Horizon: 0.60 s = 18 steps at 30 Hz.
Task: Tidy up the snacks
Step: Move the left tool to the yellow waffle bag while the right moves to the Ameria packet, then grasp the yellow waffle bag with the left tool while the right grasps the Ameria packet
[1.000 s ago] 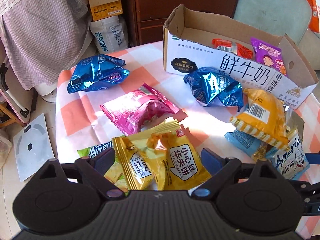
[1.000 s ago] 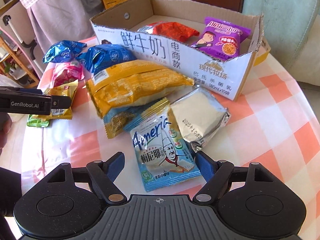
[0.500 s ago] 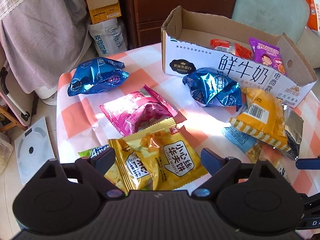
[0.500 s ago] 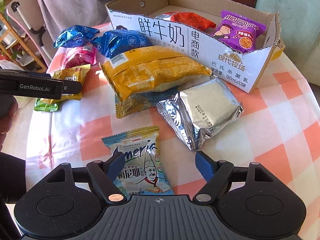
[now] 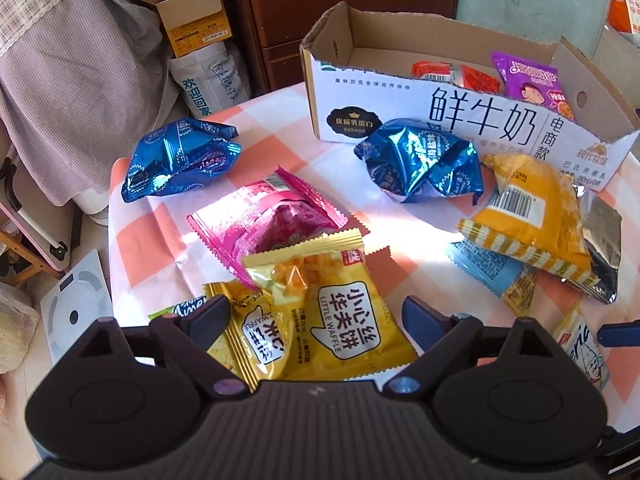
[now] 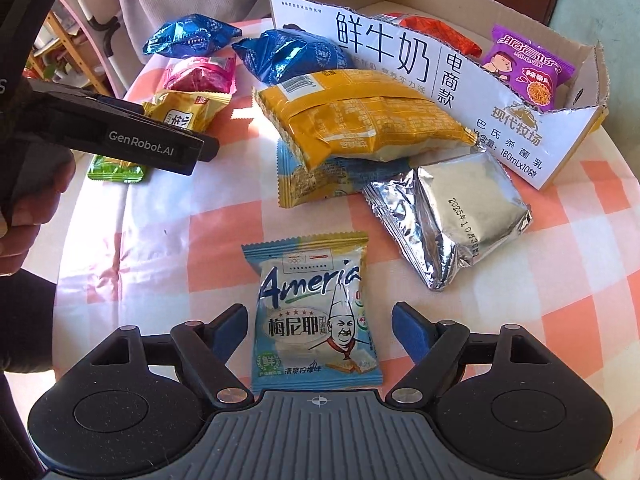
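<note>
A cardboard box (image 5: 472, 120) (image 6: 400, 64) stands at the back of the checked table and holds a red packet (image 5: 452, 74) and a purple packet (image 5: 532, 88). My left gripper (image 5: 316, 316) is open around two yellow waffle packets (image 5: 340, 320). A pink packet (image 5: 276, 216) lies just beyond them. My right gripper (image 6: 320, 330) is open around a light blue Ameria packet (image 6: 316, 312) lying flat on the table. The left gripper also shows in the right wrist view (image 6: 120, 136).
Two blue foil packets (image 5: 180, 160) (image 5: 424, 160), a large yellow packet (image 6: 360, 120) on a blue one, a silver packet (image 6: 456, 208) and a green packet (image 6: 116, 170) lie on the table. The table's left edge (image 5: 112, 240) drops to the floor.
The right gripper has drawn back toward me, so the Ameria packet now lies between its fingers, apart from the pile. The left gripper has shifted slightly over the yellow packets.
</note>
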{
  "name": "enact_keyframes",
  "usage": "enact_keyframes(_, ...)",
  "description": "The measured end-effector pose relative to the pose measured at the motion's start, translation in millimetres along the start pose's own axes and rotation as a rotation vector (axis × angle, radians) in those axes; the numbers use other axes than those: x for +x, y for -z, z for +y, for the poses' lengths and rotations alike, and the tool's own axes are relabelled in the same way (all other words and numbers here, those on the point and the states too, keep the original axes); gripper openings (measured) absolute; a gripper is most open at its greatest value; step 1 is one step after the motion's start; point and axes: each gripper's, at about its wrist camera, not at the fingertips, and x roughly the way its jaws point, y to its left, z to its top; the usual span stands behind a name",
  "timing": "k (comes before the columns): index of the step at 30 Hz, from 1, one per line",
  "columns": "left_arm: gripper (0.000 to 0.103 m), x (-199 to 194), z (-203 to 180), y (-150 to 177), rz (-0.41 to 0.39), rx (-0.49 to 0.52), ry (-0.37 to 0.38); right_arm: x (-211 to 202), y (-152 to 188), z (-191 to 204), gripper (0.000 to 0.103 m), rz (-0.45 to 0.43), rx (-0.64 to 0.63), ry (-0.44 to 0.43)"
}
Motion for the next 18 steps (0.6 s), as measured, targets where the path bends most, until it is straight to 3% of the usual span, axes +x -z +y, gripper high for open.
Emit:
enact_keyframes(6, 0.092, 3, -5, -2, -0.018, 0.035, -0.037, 6, -1, 8, 0.084, -0.005, -0.043, 0.046)
enact_keyframes(11, 0.080, 6, -6, 0, -0.013, 0.050, -0.048, 10, 0, 16, 0.083, -0.021, -0.096, 0.099)
enact_keyframes(14, 0.074, 4, -7, 1, -0.026, 0.063, -0.045, 8, 0, 17, 0.076, -0.042, -0.103, 0.092)
enact_keyframes(16, 0.071, 3, -7, 2, -0.032, 0.069, -0.035, 5, 0, 15, 0.057, -0.058, -0.103, 0.085)
enact_keyframes(18, 0.068, 1, -7, 4, -0.039, 0.080, -0.021, 2, 0, 13, 0.053, -0.061, -0.096, 0.082)
